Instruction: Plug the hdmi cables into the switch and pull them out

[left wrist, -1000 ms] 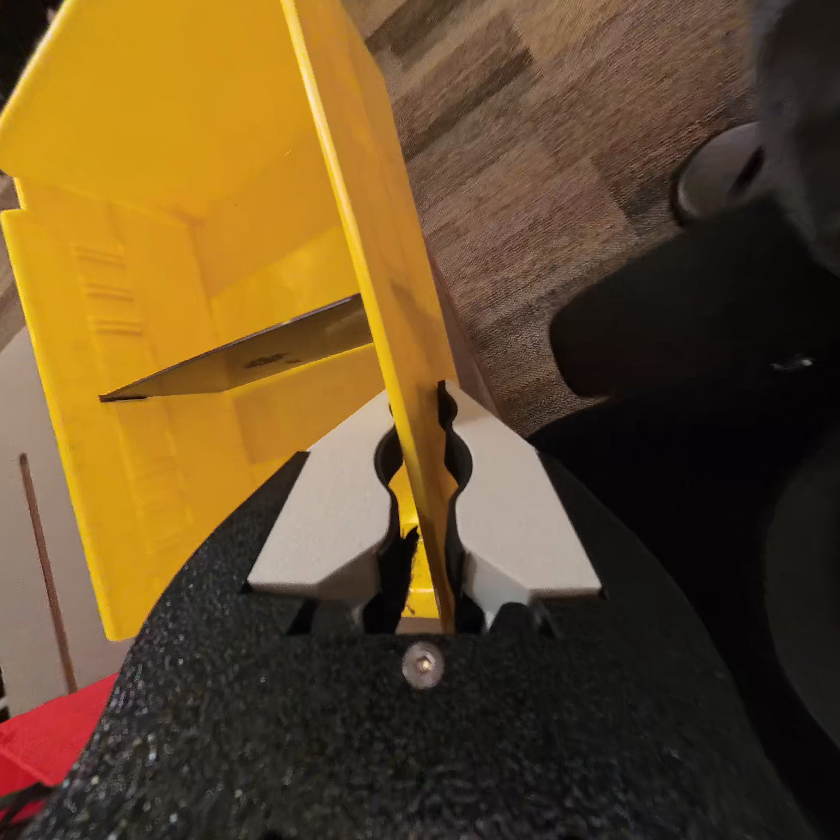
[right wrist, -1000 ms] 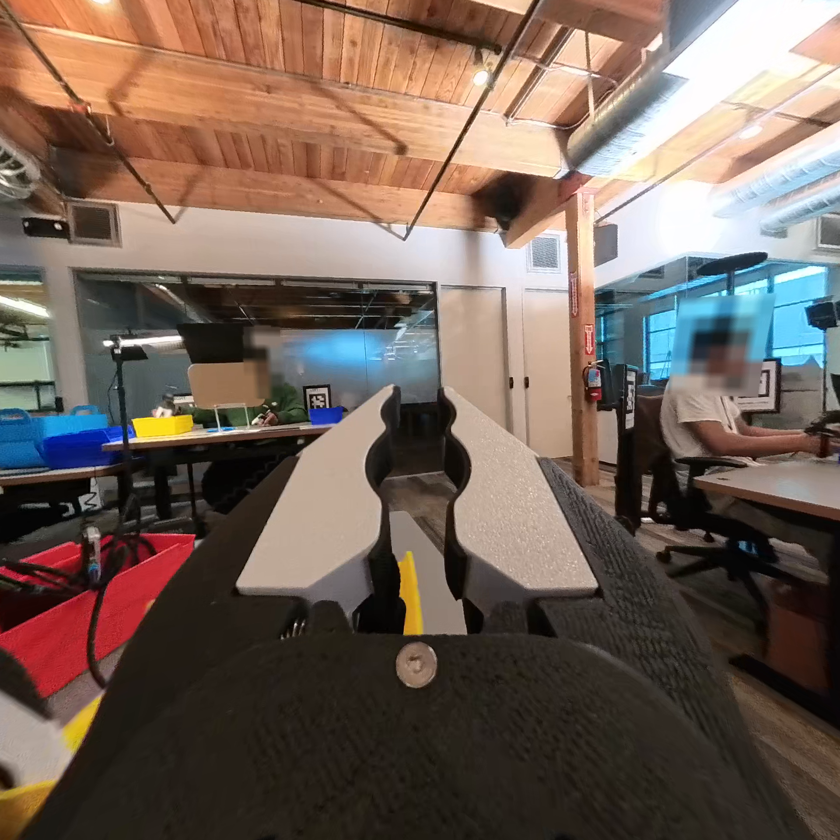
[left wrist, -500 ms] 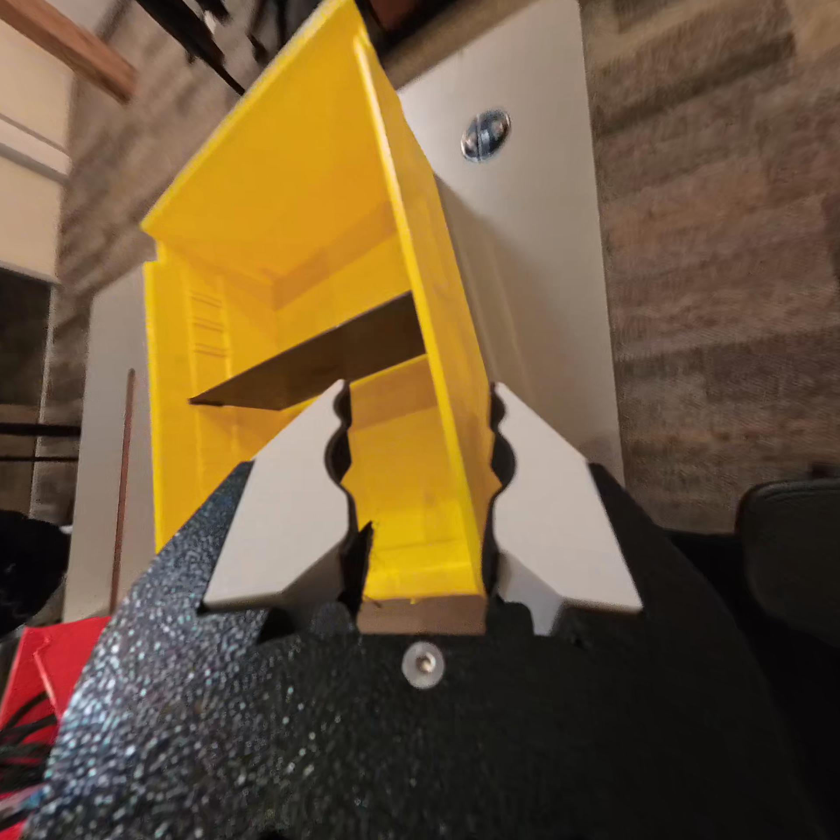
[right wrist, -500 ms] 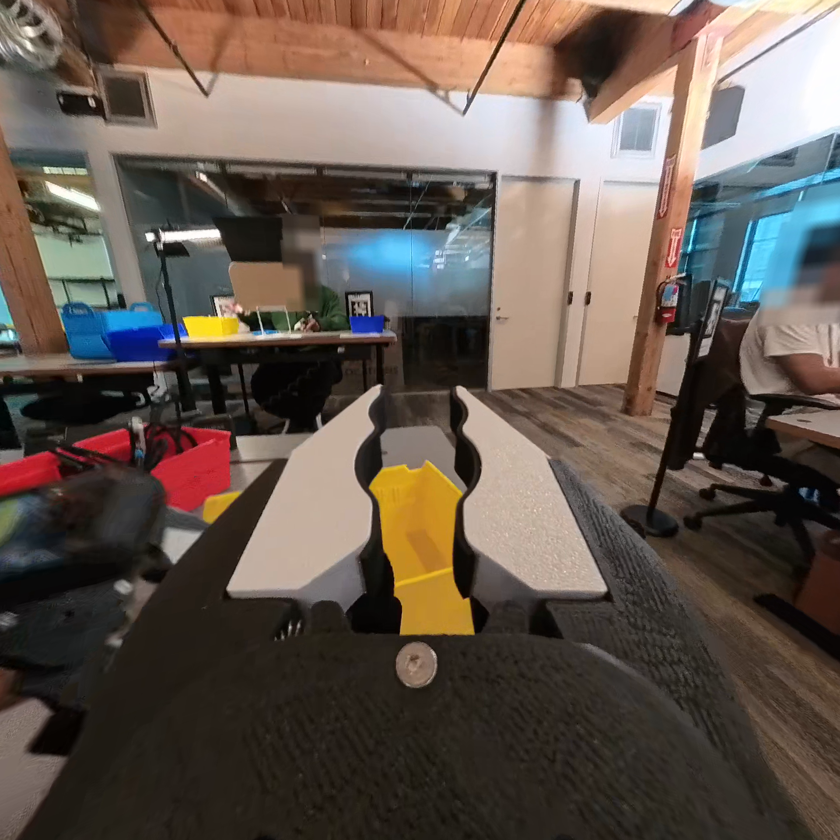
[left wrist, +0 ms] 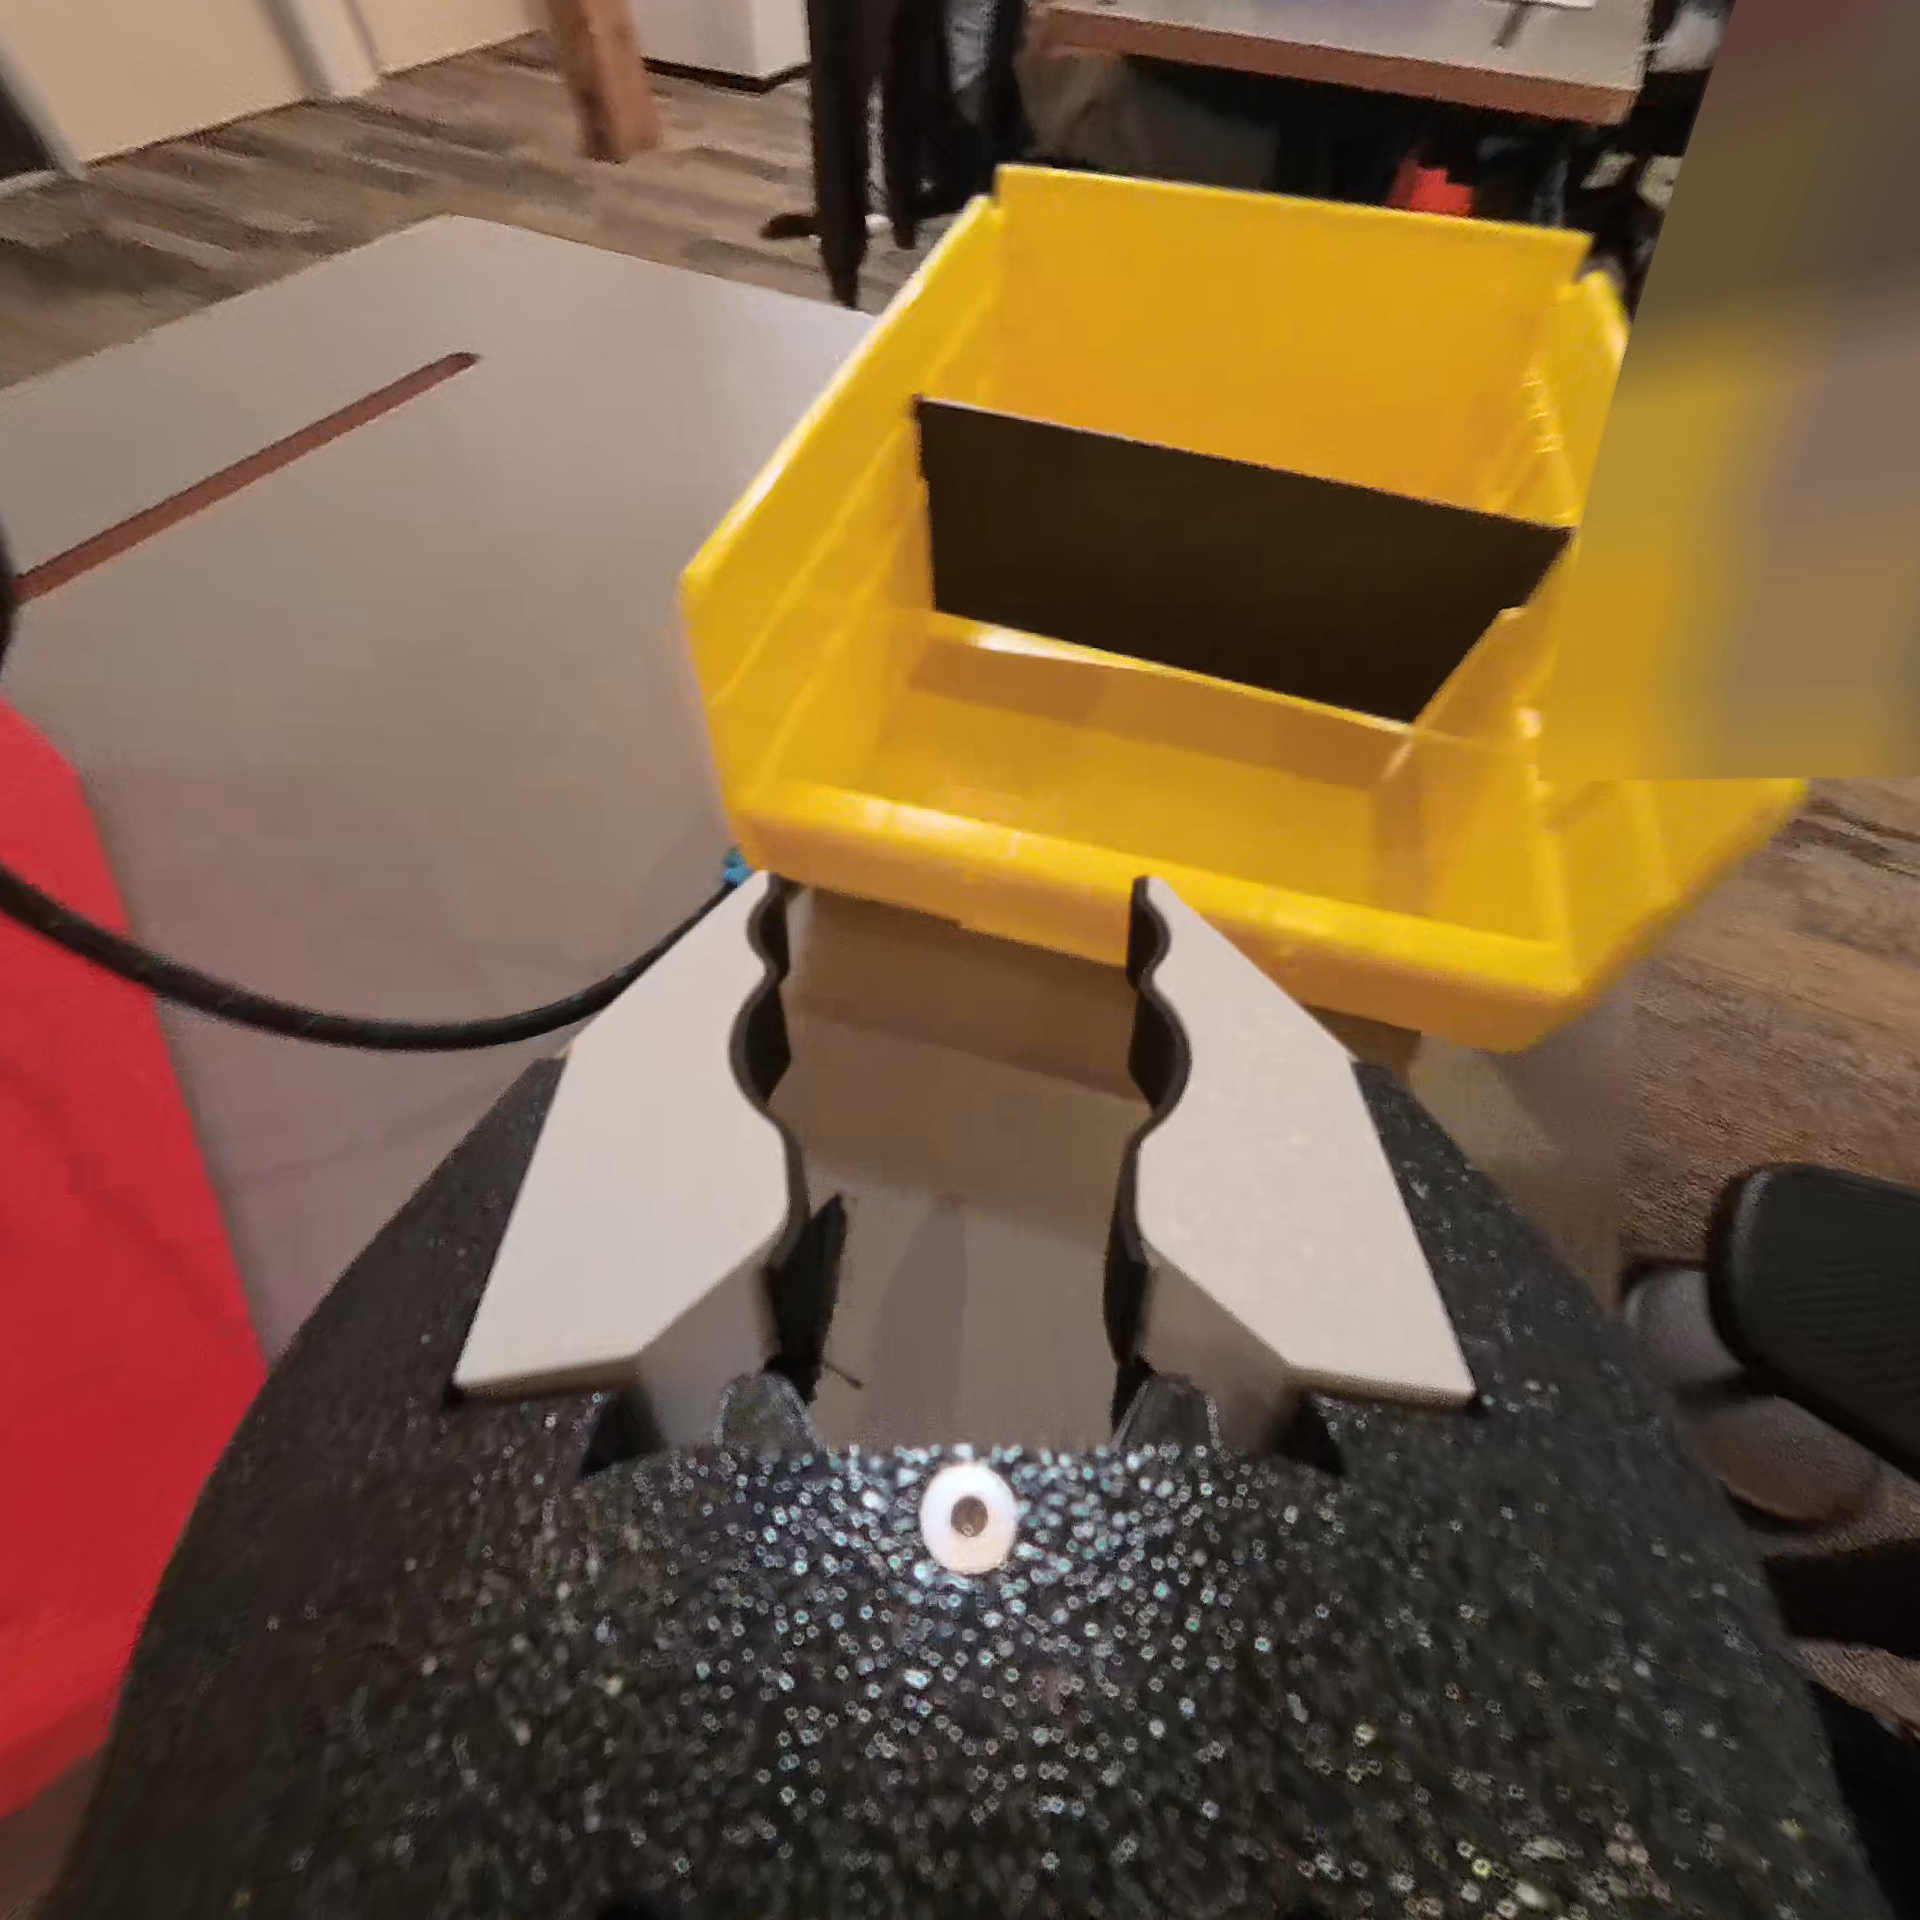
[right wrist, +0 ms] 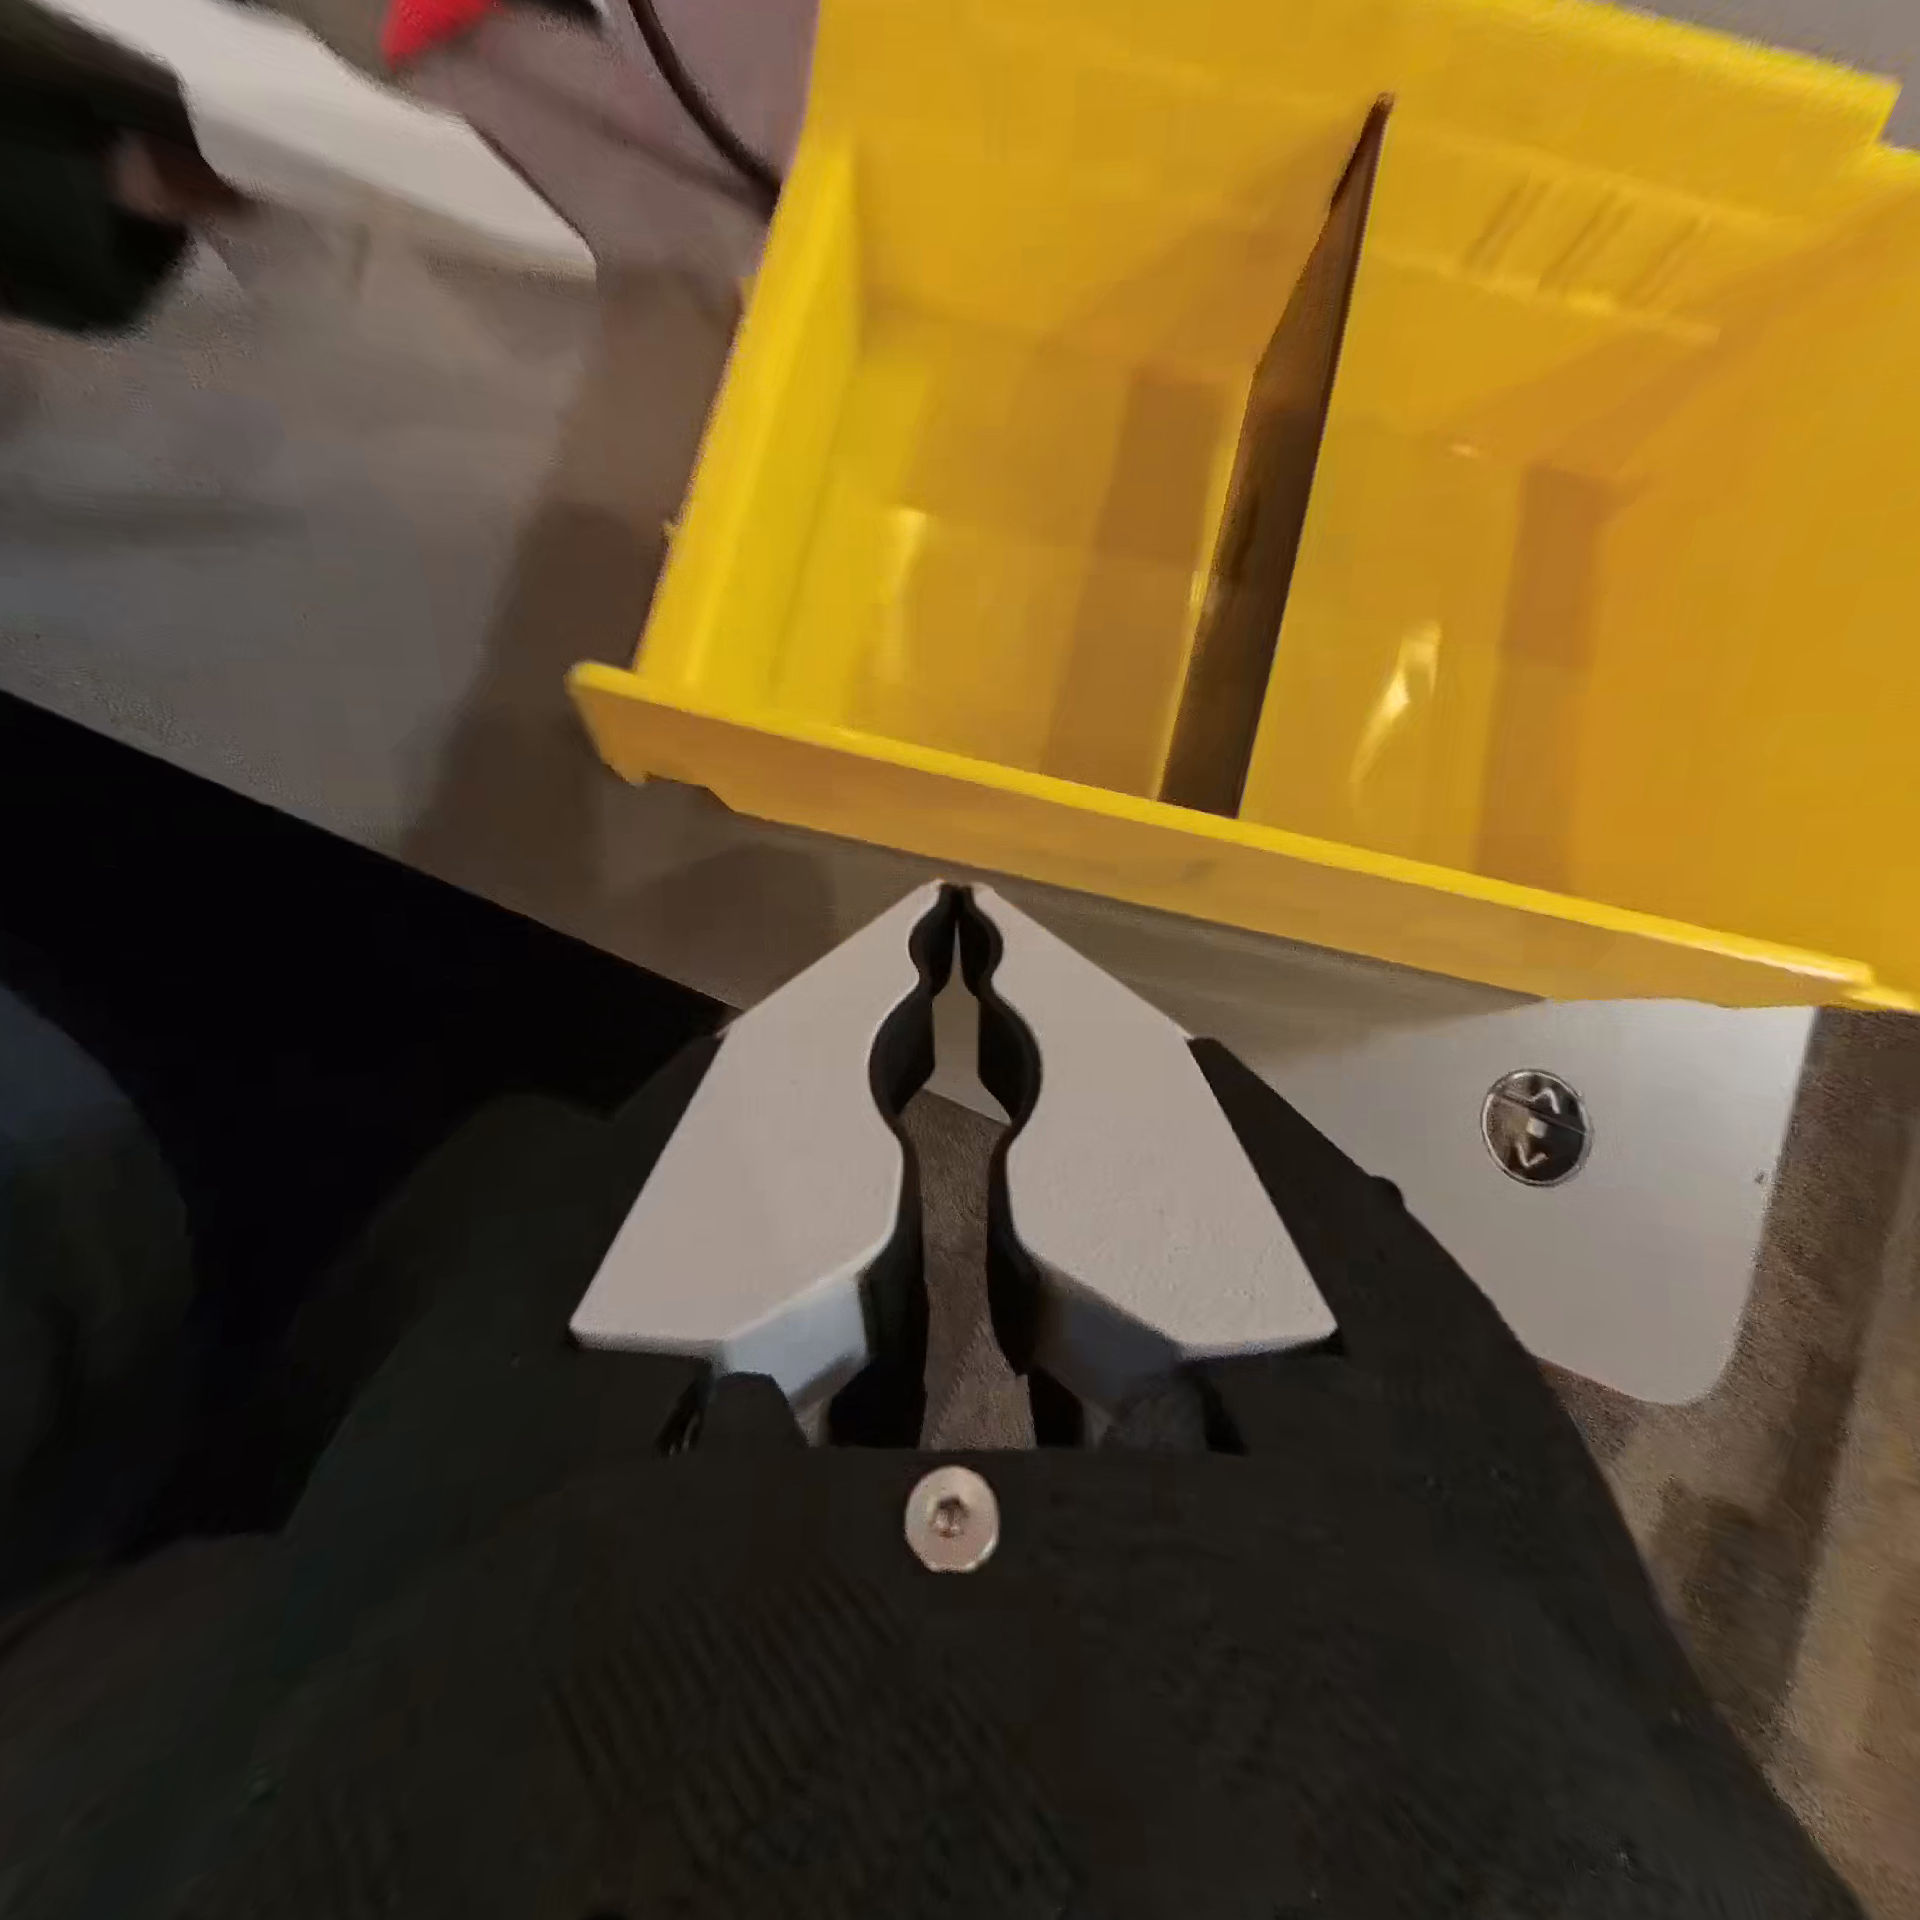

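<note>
Hovering left tool (left wrist: 951, 904) level, fingers apart, at yellow bin (left wrist: 1039, 842) on bench (left wrist: 364, 623) | right tool (right wrist: 956, 902) tilted down, tips together, empty | cable (left wrist: 312, 1023) trails left; switch unseen

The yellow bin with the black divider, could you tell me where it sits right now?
The yellow bin sits at the grey table's right corner, just ahead of the open left gripper. In the right wrist view it lies beyond the shut right gripper.
</note>
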A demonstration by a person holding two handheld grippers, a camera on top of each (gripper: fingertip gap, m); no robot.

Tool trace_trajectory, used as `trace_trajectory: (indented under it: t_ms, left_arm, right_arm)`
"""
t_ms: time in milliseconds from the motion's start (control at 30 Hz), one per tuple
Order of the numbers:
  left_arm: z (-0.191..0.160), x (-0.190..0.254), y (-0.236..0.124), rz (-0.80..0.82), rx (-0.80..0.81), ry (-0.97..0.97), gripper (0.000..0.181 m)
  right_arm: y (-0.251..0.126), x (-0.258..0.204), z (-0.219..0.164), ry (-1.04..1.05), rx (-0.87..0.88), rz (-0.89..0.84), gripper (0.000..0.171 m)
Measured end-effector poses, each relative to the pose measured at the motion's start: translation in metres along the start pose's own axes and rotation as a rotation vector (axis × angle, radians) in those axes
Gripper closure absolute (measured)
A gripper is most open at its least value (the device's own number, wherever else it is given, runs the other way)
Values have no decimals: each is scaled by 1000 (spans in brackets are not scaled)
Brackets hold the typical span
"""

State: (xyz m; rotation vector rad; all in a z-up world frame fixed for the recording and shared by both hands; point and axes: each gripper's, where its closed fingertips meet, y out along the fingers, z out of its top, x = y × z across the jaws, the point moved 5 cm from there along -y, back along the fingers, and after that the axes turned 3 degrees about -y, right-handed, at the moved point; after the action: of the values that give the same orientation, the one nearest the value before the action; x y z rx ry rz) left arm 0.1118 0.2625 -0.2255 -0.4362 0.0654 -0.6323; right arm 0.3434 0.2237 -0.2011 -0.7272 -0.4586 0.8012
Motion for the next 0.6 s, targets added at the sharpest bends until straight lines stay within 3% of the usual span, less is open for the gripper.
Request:
trace_trajectory:
  t_ms: [133, 267, 433, 600]
  left_arm:
    - [-11, -14, 1, 12, 67, 23, 117]
    - [-24, -12, 9, 1, 70, 102, 106]
    - [-2, -19, 27, -3, 95, 73, 88]
    - [5, -17, 59, -141, 42, -41, 85]
  right_arm:
    - [23, 12, 0, -17, -82, -62, 171]
    - [31, 33, -5, -6, -133, -181, 171]
    - [28, 55, -6, 22, -116, -312, 171]
    - [33, 75, -2, 82, -22, -388, 171]
